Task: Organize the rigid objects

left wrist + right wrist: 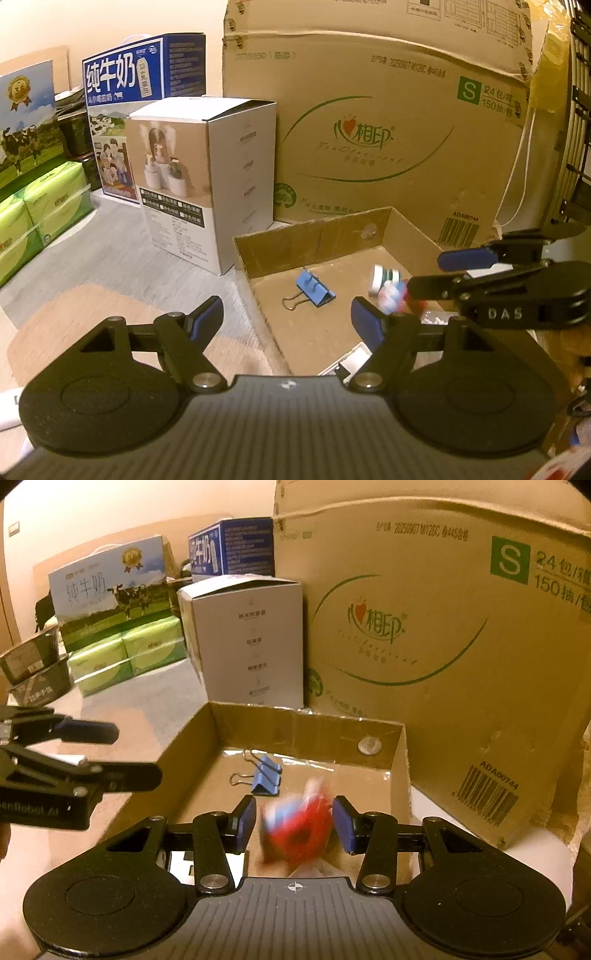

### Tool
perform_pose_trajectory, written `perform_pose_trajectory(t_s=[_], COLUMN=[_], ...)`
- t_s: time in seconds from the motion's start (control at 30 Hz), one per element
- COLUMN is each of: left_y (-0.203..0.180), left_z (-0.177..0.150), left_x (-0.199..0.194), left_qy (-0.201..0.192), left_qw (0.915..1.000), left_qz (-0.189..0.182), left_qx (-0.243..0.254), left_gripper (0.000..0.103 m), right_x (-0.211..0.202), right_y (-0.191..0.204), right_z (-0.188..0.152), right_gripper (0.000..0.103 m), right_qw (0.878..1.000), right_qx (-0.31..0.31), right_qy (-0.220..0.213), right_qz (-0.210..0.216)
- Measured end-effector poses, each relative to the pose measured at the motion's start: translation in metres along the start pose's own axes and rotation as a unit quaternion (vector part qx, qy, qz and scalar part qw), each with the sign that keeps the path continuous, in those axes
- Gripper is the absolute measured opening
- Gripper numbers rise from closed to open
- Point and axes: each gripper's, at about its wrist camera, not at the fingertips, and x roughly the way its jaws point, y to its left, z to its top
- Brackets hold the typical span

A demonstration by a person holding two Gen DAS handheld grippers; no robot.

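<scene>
Over the open cardboard tray (400, 775), a blurred red-and-blue object (295, 827) is seen between the parted, untouching fingers of the right hand-held gripper (294, 825) (the nearer one), while the left hand-held gripper (286, 321) is held open and empty beside it.

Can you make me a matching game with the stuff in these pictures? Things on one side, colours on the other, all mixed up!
Things:
1. binder clip
2. tissue packs
3. blurred object between the right gripper fingers
4. open tray box

Colours:
A. brown
B. red
C. blue
D. green

Pairs: 1-C, 2-D, 3-B, 4-A
</scene>
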Motion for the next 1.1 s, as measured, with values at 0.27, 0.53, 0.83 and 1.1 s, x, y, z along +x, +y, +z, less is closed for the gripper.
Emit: perform_pose_trajectory(t_s=[0.27, 0.53, 0.83, 1.1], left_y=[0.003, 0.006, 0.01, 0.021], left_z=[-0.008, -0.022, -0.056, -0.089], left_x=[-0.028, -0.077, -0.141, -0.19], left_qy=[-0.004, -0.012, -0.011, -0.004], left_qw=[0.9999, 0.9992, 0.9974, 0.9947], left_qz=[0.002, 0.01, 0.029, 0.051], left_qx=[-0.016, -0.037, -0.065, -0.089], left_gripper=[0.074, 0.074, 0.074, 0.074], right_x=[-0.026, -0.069, -0.121, -0.152], right_y=[0.006, 0.031, 0.069, 0.1], right_z=[-0.005, -0.023, -0.049, -0.076], right_gripper=[0.056, 0.058, 0.063, 0.065], right_qw=[1.0, 0.999, 0.996, 0.995], right_qx=[0.016, 0.047, 0.089, 0.101], right_qy=[-0.003, -0.008, -0.021, -0.018], right_qz=[-0.012, -0.006, 0.006, 0.017])
